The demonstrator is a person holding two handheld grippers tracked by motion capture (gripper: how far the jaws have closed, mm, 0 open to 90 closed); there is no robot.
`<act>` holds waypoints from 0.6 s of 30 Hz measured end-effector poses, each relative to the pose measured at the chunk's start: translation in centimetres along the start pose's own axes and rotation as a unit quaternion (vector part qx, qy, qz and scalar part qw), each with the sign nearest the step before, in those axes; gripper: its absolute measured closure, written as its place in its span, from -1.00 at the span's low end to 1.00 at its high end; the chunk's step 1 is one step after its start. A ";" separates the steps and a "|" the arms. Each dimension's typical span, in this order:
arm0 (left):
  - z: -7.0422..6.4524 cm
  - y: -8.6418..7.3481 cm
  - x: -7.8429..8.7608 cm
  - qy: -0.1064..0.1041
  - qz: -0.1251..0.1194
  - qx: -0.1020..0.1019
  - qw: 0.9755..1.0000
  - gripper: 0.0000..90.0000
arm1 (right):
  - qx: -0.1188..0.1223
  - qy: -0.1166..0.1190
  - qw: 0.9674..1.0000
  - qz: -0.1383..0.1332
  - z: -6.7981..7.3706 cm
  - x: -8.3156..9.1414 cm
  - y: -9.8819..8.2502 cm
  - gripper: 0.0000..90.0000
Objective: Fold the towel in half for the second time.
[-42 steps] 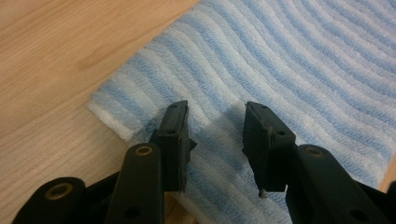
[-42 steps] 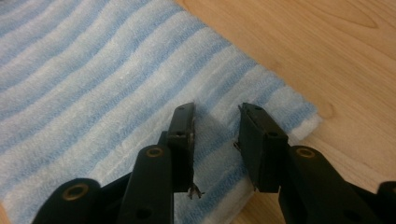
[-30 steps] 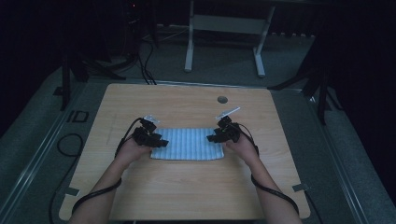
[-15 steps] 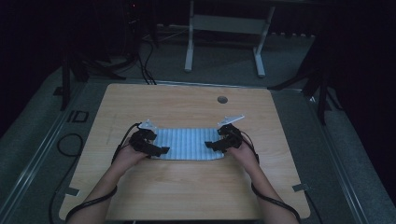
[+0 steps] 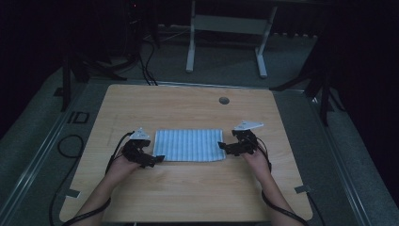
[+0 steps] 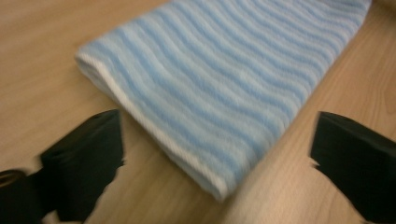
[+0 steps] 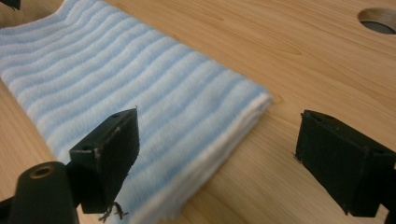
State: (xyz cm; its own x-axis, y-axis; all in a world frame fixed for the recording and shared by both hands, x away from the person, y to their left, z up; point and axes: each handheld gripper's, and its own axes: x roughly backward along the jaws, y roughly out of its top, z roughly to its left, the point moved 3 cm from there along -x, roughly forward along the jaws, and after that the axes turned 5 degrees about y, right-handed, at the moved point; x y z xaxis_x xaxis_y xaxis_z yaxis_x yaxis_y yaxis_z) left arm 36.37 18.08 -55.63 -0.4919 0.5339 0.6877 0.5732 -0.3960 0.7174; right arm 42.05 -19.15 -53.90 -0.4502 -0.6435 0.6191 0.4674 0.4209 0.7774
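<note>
Both grippers apparently back off one folded towel (image 5: 189, 145)

The high view looks down from afar; both claw views look closely, sharing the striped towel (image 5: 189, 145).

The floor (image 5: 51, 141) beside the table bears "ID" (image 5: 78, 117).

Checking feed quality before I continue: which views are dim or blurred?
High view: dim overall, surroundings nearly black, striped towel still readable. Left gripper view: bright, but motion-smeared on towel and jaws. Right gripper view: bright and sharper, table hole at top right.
</note>
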 end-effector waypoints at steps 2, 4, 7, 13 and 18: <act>0.1 -0.4 0.3 0.000 -0.006 0.004 1.000 -0.96 | 0.005 -0.006 1.000 0.001 -0.2 0.4 -0.5 -0.70; 0.2 -0.7 0.6 0.009 -0.005 0.003 1.000 -0.96 | 0.009 -0.014 1.000 0.001 -0.3 0.9 -1.0 -0.70; 0.5 -1.4 1.1 0.019 -0.012 0.006 1.000 -0.96 | 0.012 -0.016 1.000 0.003 -0.5 1.4 -1.8 -0.70; 1.4 -3.0 2.4 0.042 -0.027 0.020 0.999 -0.96 | 0.002 -0.032 0.999 -0.007 -1.1 3.0 -3.2 -0.70; 2.2 -4.5 3.9 0.052 -0.039 0.042 0.997 -0.96 | -0.003 -0.047 0.999 -0.012 -1.7 4.4 -4.3 -0.70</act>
State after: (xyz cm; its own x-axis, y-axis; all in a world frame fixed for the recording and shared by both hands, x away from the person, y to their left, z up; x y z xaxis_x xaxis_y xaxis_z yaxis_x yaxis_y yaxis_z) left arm 33.35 23.61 -56.46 -0.5997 0.4780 0.6418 0.5815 -0.2908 0.7598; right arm 39.33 -24.84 -54.67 -0.5307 -0.5907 0.6079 0.4602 0.4015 0.7919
